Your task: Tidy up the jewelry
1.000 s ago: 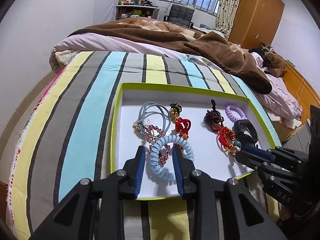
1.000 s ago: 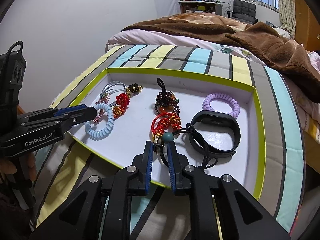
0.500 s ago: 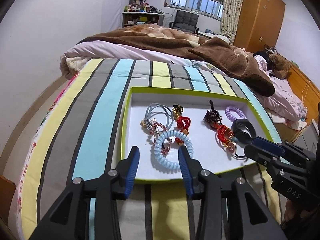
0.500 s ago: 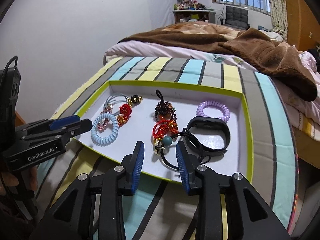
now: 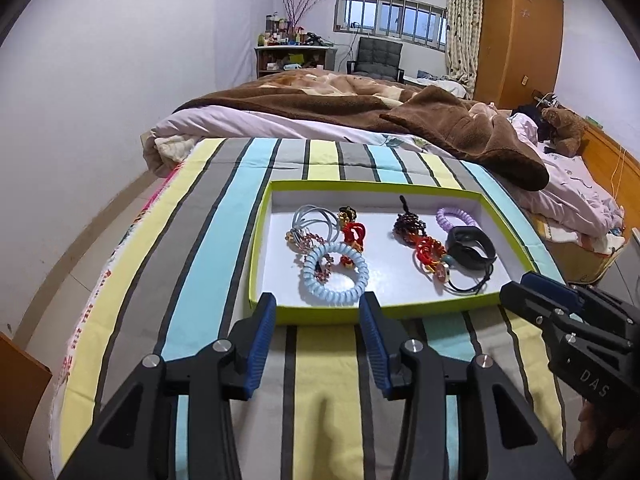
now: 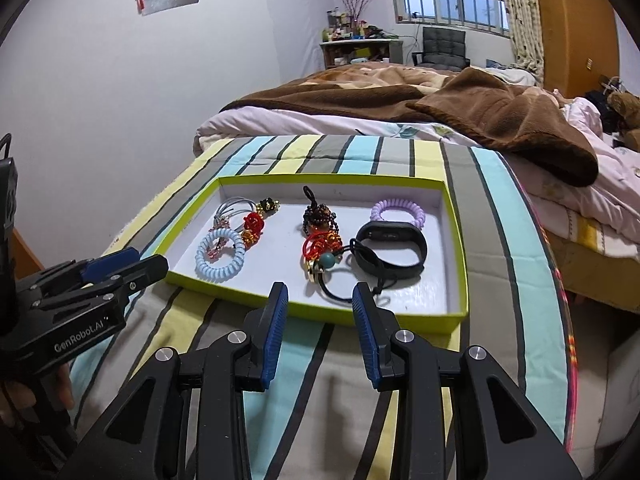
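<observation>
A green-rimmed white tray [image 5: 260,232] [image 6: 456,240] lies on the striped bedspread. In it are a light blue coil hair tie [image 5: 335,274] [image 6: 219,255], grey hair ties [image 5: 314,218], red knot charms [image 5: 354,234] [image 6: 320,246], a dark beaded charm [image 5: 408,222] [image 6: 318,214], a purple coil tie [image 5: 456,218] [image 6: 397,210], a black wristband [image 5: 471,246] [image 6: 392,248] and a black elastic loop [image 6: 340,290]. My left gripper [image 5: 319,308] is open and empty, just in front of the tray's near rim. My right gripper [image 6: 320,296] is open and empty, over the near rim.
The striped bedspread [image 5: 192,240] covers the bed's foot. A brown blanket [image 5: 440,120] and pink quilt lie behind the tray. The bed's left edge drops to the floor [image 5: 80,248]. A wooden wardrobe [image 5: 516,32] stands far right.
Both grippers have opened, let go of the blue coil tie and the black elastic loop, and pulled back toward me out of the tray. The jewelry stays in the tray.
</observation>
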`<move>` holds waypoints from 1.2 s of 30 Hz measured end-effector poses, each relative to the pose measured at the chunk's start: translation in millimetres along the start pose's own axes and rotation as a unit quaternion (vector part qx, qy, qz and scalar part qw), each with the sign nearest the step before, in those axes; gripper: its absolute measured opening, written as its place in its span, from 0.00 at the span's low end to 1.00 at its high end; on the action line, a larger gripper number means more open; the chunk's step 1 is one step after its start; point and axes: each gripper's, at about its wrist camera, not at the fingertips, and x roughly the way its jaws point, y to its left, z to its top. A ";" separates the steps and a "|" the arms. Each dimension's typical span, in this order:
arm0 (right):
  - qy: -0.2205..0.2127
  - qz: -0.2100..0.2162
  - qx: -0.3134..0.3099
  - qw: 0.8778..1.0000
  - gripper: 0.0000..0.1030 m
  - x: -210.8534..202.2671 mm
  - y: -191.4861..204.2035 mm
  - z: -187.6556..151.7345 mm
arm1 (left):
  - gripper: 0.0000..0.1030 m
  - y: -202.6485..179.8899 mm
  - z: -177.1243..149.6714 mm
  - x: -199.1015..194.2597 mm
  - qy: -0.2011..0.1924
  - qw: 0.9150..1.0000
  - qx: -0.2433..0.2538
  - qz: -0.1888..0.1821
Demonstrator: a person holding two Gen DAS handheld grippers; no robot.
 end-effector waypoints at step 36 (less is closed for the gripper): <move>-0.025 -0.007 0.011 1.000 0.34 -33.8 9.4 -19.5 | 0.43 -7.6 -20.4 -31.1 -0.026 1.000 -0.006 0.009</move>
